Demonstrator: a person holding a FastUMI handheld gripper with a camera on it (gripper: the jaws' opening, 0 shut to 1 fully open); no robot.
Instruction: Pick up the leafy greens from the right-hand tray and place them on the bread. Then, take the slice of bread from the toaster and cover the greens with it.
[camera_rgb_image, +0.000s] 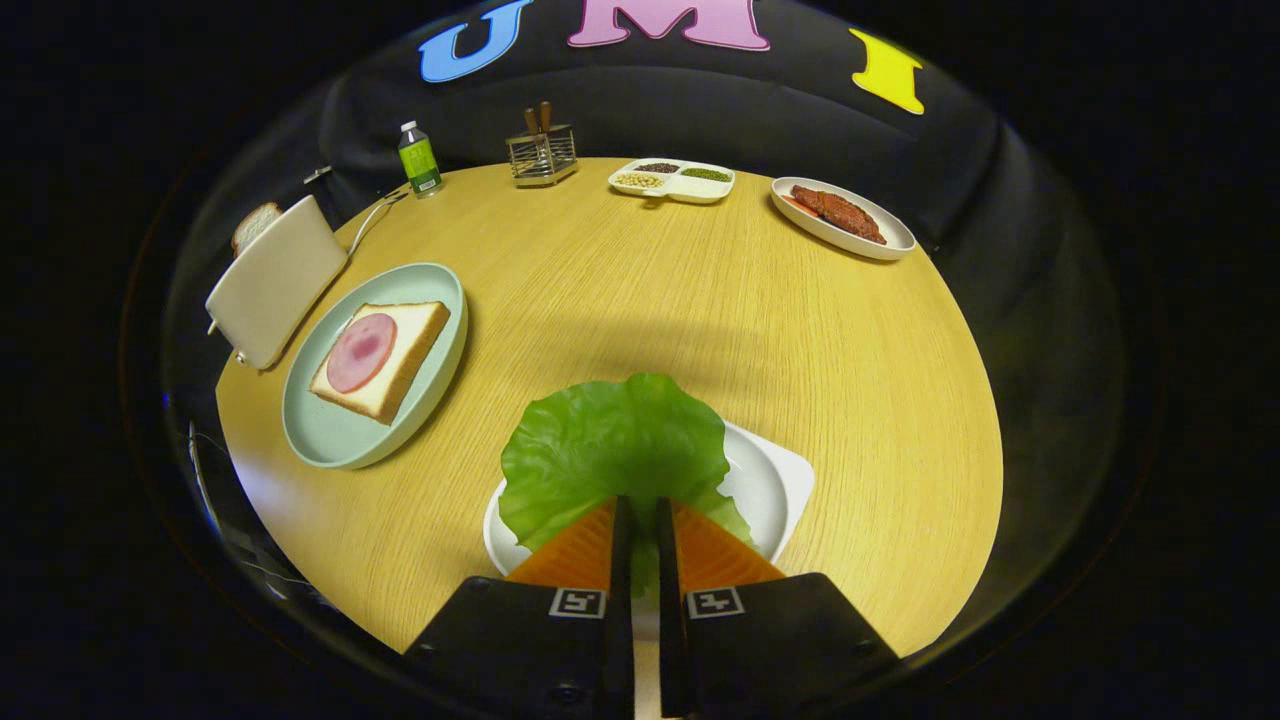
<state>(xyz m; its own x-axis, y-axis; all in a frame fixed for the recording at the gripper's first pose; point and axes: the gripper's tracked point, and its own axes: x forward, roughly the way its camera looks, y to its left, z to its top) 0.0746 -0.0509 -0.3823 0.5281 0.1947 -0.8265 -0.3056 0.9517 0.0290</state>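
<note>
Lettuce (612, 450) is what we see clamped in the tool (640, 515): the two orange fingers (575, 550) are drawn nearly together, with only a thin gap between them, and the green leaf's near edge is pinched in that gap. The rest of the leaf fans out just ahead of the fingertips, spreading over the white tray (770, 490), which sits on the wooden counter (700, 300). We cannot tell whether the leaf is resting on the tray or lifted slightly off it.

Taking the lettuce as our landmark, the pale green plate (340, 440) lies to its left and a little farther off, carrying a slice of bread (400, 360) topped with a round slice of ham (362, 352). Beyond that plate, still left of the lettuce, stands the toaster (275, 280), with a second slice of bread (256, 226) poking out of its top.

Well beyond the lettuce, along the counter's far edge, we see a small bottle (419, 160), a wire utensil holder (542, 152), a divided dish (672, 181) and an oval plate of meat (842, 217).
</note>
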